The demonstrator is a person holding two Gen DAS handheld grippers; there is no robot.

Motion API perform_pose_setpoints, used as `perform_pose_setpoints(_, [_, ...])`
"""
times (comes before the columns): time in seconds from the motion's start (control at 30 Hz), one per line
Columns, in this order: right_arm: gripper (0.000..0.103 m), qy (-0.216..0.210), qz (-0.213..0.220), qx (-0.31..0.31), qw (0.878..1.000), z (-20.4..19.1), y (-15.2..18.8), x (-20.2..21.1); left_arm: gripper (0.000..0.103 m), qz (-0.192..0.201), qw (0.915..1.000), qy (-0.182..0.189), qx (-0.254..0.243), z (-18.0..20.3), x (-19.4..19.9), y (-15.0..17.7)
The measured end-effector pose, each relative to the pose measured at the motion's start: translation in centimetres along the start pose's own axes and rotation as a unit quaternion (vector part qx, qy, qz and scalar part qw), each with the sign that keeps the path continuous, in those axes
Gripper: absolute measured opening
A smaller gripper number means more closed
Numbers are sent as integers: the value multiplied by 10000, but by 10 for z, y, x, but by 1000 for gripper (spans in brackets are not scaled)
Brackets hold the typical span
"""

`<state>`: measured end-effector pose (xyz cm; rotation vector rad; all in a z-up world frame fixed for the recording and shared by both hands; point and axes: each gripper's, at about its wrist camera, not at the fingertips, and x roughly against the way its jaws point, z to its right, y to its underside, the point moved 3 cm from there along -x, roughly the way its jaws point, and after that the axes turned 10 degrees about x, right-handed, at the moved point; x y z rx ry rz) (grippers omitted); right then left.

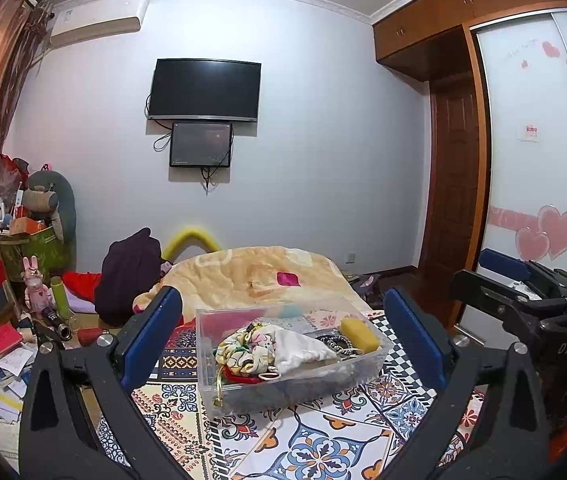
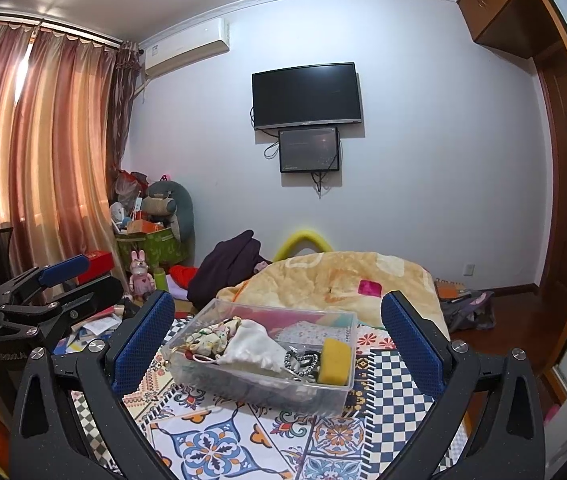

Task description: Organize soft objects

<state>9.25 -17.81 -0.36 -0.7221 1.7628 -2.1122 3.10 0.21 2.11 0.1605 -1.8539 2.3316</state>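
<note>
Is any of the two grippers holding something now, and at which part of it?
Nothing is held. The left gripper and the right gripper are both open, with empty space between their fingers, short of the clear box of soft things.

One bin (image 1: 367, 364), one sponge (image 1: 359, 335)

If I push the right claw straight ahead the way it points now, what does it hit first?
Most likely the clear plastic box of soft items: it sits between the open fingers of the right claw, its near wall towards the claw. Depth is hard to judge through the fisheye, but nothing shows in front of it.
</note>
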Motion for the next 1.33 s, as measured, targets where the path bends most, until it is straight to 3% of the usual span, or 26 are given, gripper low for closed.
perform_pose_setpoints(1.33, [103,23,18,-8,10000,-3,0,1,103,-126,9999,63,28,3,-3,0])
